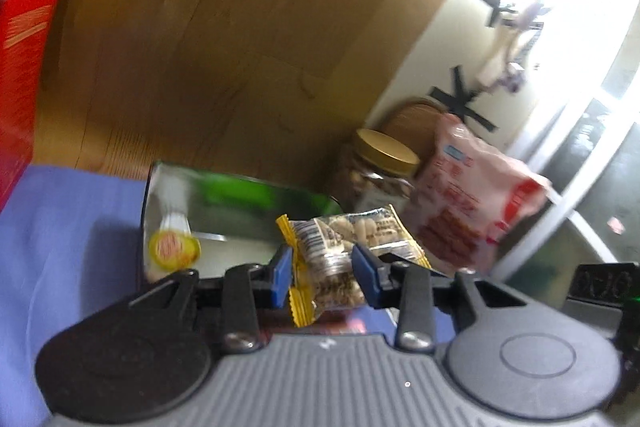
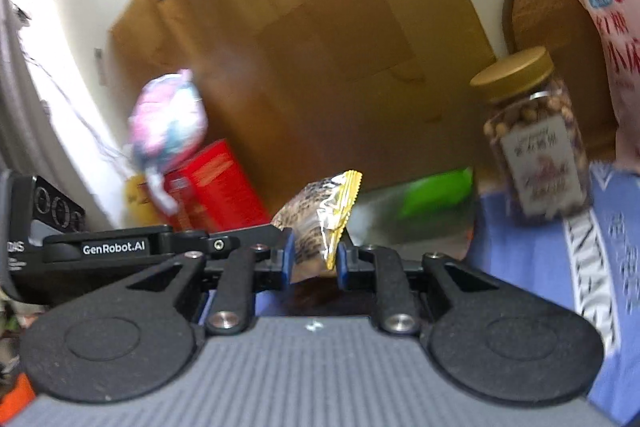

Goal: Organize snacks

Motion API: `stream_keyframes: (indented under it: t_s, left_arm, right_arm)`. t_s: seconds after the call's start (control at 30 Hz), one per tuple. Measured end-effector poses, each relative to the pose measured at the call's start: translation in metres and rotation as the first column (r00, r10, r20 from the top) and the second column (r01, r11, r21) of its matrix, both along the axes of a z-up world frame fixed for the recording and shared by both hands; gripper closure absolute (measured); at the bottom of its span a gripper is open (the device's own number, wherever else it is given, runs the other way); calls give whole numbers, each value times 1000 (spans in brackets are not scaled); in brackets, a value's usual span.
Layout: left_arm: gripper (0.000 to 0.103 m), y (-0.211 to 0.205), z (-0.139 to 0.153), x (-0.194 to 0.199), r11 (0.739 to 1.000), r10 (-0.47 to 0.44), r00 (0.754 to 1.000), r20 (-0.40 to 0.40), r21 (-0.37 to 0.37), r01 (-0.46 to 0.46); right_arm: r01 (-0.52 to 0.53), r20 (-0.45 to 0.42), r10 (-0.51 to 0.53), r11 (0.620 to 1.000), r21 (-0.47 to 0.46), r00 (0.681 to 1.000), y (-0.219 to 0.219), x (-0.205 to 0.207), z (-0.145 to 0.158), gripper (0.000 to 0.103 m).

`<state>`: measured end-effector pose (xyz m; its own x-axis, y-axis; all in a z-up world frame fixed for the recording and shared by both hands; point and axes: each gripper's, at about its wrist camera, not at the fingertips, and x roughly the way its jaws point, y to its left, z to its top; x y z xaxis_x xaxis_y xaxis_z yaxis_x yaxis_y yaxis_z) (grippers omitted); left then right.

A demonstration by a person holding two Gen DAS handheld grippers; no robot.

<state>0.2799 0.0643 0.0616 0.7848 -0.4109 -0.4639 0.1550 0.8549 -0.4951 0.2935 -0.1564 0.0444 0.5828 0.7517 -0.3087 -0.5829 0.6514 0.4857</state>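
My left gripper is shut on a small clear snack packet with yellow crimped ends; nuts show through it. It hangs just in front of a shiny metal tin with a green inside wall, where a round yellow-wrapped snack lies. My right gripper is shut on a second packet of the same kind, standing upright between the blue pads. The left gripper's black body shows in the right wrist view, to the left of the right one. Both views are blurred.
A gold-lidded jar of nuts and a big pink snack bag stand right of the tin on a blue cloth. A red box stands at the left, a pastel bundle above it. Large cardboard backs the scene.
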Motion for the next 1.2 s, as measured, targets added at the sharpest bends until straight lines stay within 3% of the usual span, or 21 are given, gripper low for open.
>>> stream_keyframes:
  t_s: [0.17, 0.27, 0.33, 0.5, 0.6, 0.7, 0.8, 0.9, 1.1, 1.2]
  left_arm:
    - [70, -4, -20, 44, 999, 31, 999, -38, 40, -30]
    - [66, -3, -31, 49, 994, 73, 995, -68, 91, -66]
    - [64, 3, -31, 38, 995, 75, 996, -53, 67, -71]
    - [61, 22, -24, -16, 999, 47, 999, -14, 0, -47]
    - [61, 20, -27, -48, 1000, 8, 1000, -17, 1, -8]
    - [61, 9, -33, -72, 1000, -17, 999, -36, 5, 18]
    - [58, 3, -38, -85, 1000, -15, 998, -53, 7, 15]
    - [55, 7, -46, -95, 1000, 2, 997, -81, -23, -4]
    - [54, 8, -45, -88, 1000, 19, 996, -91, 0, -19]
    - [51, 7, -43, -60, 998, 48, 994, -93, 40, -44]
  right_arm:
    - [59, 41, -54, 990, -125, 998, 19, 25, -13, 75]
    - [133, 120, -107, 964, -232, 987, 28, 21, -14, 55]
    - [181, 166, -147, 961, -211, 975, 16, 9, -11, 55]
    - [133, 77, -125, 986, -102, 989, -33, -34, -16, 55]
    - [97, -7, -99, 989, -116, 995, -50, -50, -35, 55]
    - [131, -54, -142, 978, -160, 988, -58, -55, -50, 55]
    - [153, -13, -160, 966, -209, 987, -52, -46, -52, 51]
    - [101, -20, -109, 960, -260, 994, -46, -31, -56, 34]
    - [-14, -131, -17, 974, -225, 991, -31, -15, -65, 38]
    - [-7, -54, -7, 967, -255, 999, -31, -35, -58, 38]
